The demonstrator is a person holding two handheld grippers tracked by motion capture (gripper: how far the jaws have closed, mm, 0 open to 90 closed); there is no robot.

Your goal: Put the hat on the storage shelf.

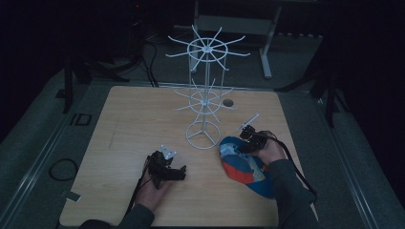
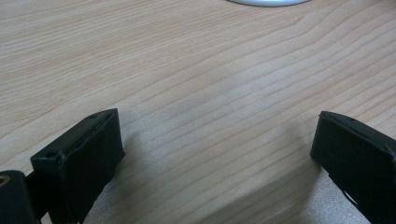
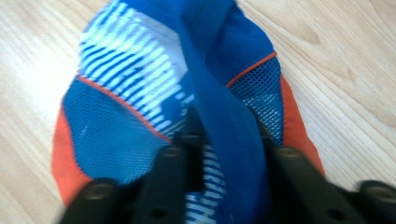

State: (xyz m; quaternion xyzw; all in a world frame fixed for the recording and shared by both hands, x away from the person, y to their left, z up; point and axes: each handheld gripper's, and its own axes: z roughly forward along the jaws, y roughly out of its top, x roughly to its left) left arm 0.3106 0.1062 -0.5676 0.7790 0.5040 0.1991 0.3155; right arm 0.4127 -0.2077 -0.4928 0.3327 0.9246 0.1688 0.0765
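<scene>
Cap point(image 3: 177, 107), blue with white stripes, mesh panels and orange edging, sits bunched between the right gripper point(image 3: 224, 154), whose black jaws have come together on a raised blue fold of the fabric. From above, that right gripper point(image 1: 252, 139) bears on the near end of the cap point(image 1: 243, 167), which lies on the wooden table point(image 1: 143, 124) at the person's right, close to the round foot of the white wire rack point(image 1: 203, 102). The left gripper point(image 1: 168, 171) rests low over bare wood further left, well apart from the cap, its jaws standing wide with nothing between them point(image 2: 219, 154).

My worry is the hold: only a thin ridge of soft cloth seems to be pinched, so on a lift it could slide out, or the cap could hang lopsided and snag a prong of the rack. The rack looks light, and a bump might tip it.

The room is dim, so the cap's brim and opening are hard to tell apart. The jaw tips in the right gripper view are blurred, and I cannot tell how deep the fold goes between them. The sleeve covers the cap's near edge.
</scene>
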